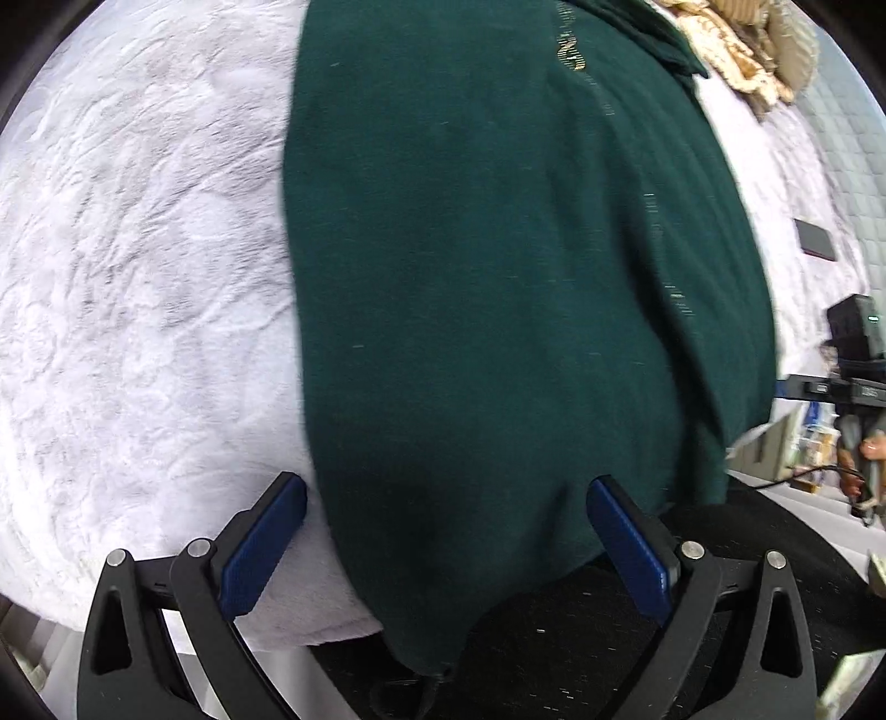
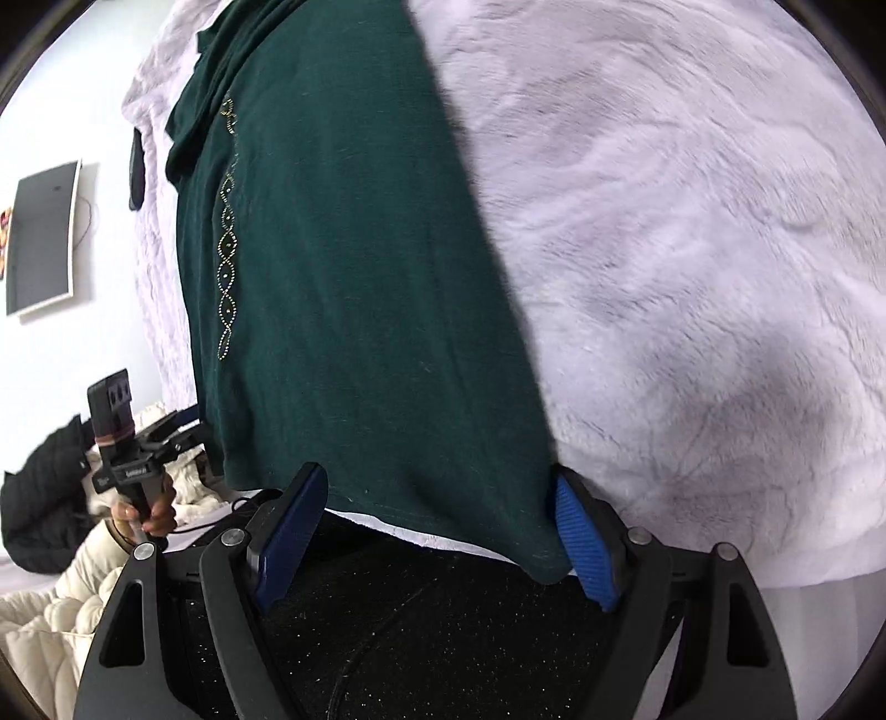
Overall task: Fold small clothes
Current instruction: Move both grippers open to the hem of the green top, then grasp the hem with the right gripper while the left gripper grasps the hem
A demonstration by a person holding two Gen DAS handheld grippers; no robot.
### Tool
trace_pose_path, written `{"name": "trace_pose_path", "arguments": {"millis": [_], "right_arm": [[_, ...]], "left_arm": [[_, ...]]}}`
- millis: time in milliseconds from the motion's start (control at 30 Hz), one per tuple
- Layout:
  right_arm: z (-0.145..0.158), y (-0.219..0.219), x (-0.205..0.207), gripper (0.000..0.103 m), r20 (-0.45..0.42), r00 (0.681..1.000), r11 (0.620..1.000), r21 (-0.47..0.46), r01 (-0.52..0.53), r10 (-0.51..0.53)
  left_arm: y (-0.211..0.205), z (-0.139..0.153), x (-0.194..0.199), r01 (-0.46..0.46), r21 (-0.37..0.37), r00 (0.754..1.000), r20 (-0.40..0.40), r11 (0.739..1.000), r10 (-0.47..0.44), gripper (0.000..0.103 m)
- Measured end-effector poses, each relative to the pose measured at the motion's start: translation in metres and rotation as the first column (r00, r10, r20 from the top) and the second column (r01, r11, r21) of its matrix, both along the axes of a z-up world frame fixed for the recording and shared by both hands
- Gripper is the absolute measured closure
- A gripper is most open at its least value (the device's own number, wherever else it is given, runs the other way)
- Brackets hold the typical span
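A dark green top (image 1: pixel 498 277) with a gold beaded chain pattern (image 2: pixel 226 266) lies as a long narrow strip on a pale lilac plush blanket (image 1: pixel 138 277). Its near end droops over the blanket's front edge. My left gripper (image 1: pixel 447 484) is open and straddles the near left corner of the hem; one blue pad (image 1: pixel 266 543) rests beside the cloth over the blanket, the other over the cloth. My right gripper (image 2: pixel 438 472) is open too, with the hem's right corner (image 2: pixel 542 559) between its wide-set pads (image 2: pixel 584 548). Neither gripper's pads press on the fabric.
Black sparkly fabric (image 2: pixel 415 637) sits just below the blanket's front edge. A dark flat object (image 1: pixel 814 239) lies on the blanket's far side, near a beige patterned pillow (image 1: pixel 725 50). A cream quilted jacket (image 2: pixel 50 620) and a grey wall panel (image 2: pixel 44 238) are off to the left.
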State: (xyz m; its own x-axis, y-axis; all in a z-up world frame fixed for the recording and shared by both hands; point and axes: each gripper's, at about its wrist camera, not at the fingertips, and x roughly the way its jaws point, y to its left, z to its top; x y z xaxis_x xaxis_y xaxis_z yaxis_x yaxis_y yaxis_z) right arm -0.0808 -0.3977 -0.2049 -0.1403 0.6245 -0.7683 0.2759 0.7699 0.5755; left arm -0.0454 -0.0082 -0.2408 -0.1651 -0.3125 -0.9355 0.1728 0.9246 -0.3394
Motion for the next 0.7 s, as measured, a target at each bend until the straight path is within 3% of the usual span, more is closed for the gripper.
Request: {"name": "trace_pose_path", "arguments": {"millis": [100,133,167,200,233,267,400,700], "right_arm": [[-0.003,0.000,0.000,0.022,-0.010,1.000,1.000,0.020,0.023,-0.023],[-0.005,0.000,0.001,0.025,-0.014,0.999,0.999,0.029,0.036,-0.036],[-0.006,0.001,0.002,0.038,-0.018,0.999,0.998,0.031,0.045,-0.044],[-0.008,0.003,0.004,0.061,-0.026,0.999,0.999,0.029,0.046,-0.045],[-0.008,0.001,0.003,0.075,-0.032,0.999,0.999,0.023,0.039,-0.038],[-0.008,0.003,0.003,0.097,-0.032,0.999,0.999,0.021,0.030,-0.029],[0.014,0.010,0.008,0.097,0.031,0.999,0.993,0.111,0.026,-0.029],[0.072,0.016,0.045,0.097,0.192,0.977,0.972,0.232,0.041,-0.087]], "left_arm": [[-0.007,0.003,-0.015,-0.006,-0.042,1.000,-0.007,0.999,0.006,0.012],[-0.010,0.004,-0.014,-0.006,-0.044,1.000,-0.007,0.999,0.006,0.018],[-0.013,0.001,-0.014,-0.006,-0.037,1.000,-0.012,0.999,0.006,0.027],[-0.016,0.000,-0.008,-0.007,-0.029,1.000,-0.016,1.000,0.007,0.031],[-0.010,-0.006,-0.007,-0.011,-0.021,1.000,-0.015,1.000,0.011,0.045],[-0.006,-0.009,-0.005,-0.018,-0.017,1.000,-0.017,1.000,0.017,0.061],[0.011,-0.003,0.003,-0.087,-0.078,0.996,-0.042,0.993,0.084,0.086],[0.012,0.038,0.030,-0.101,-0.175,0.993,0.037,0.979,0.109,0.086]]}}
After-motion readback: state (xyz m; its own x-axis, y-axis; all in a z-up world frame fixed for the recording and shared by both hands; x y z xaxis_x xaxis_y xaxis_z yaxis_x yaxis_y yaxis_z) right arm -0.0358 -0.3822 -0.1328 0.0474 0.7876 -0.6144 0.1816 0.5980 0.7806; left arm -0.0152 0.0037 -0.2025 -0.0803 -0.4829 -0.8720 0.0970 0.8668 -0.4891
